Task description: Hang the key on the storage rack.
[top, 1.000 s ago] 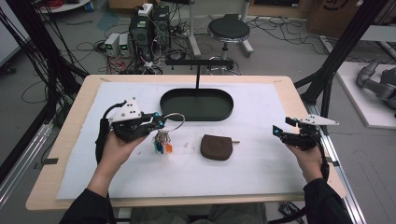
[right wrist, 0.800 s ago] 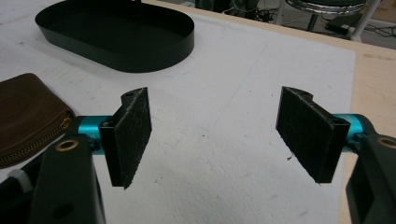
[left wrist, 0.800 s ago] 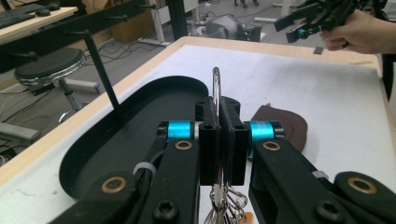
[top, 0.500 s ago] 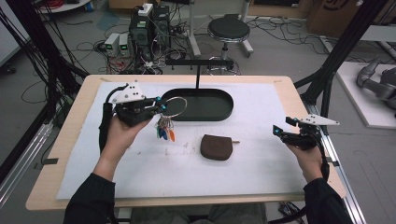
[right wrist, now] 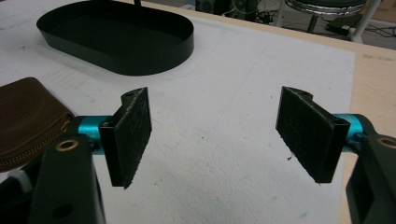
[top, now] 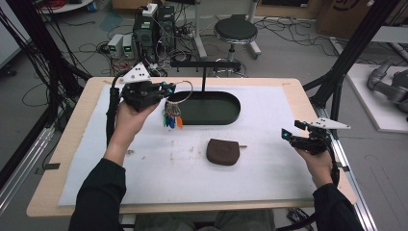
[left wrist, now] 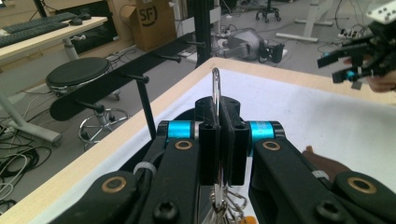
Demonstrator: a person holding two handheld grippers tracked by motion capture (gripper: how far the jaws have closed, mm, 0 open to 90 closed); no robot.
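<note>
A: Left gripper (top: 166, 89) first; jaws clenched flat on the key ring (top: 182, 91), and in the left gripper view the wire loop (left wrist: 215, 91) stands straight up out of the pads, edge-on to the camera.

B: And the right gripper (top: 294, 136)?

A: Jaws wide apart, nothing between the pads (right wrist: 132, 133); it hangs over the mat's right side, well apart from everything.

B: So where is the bunch itself?

A: Off the table, held over the near left rim of the black oval tray (top: 226, 118); the keys (top: 171, 118) dangle below the ring, their coloured heads hanging straight down; I'd call the long axis vertical, ring on top, keys beneath.

B: Progress?

A: Pick-up looks done; the bunch is clear of the white mat (top: 144, 163); the black stand (top: 204, 65) with its crossbar rises just behind the tray, so hanging the ring there or lowering the keys into the tray looks like what's left; I can't tell which.

B: The brown pouch (top: 223, 151)?

A: Untouched, lying flat on the mat between the two grippers, zipper pull pointing right.
</note>
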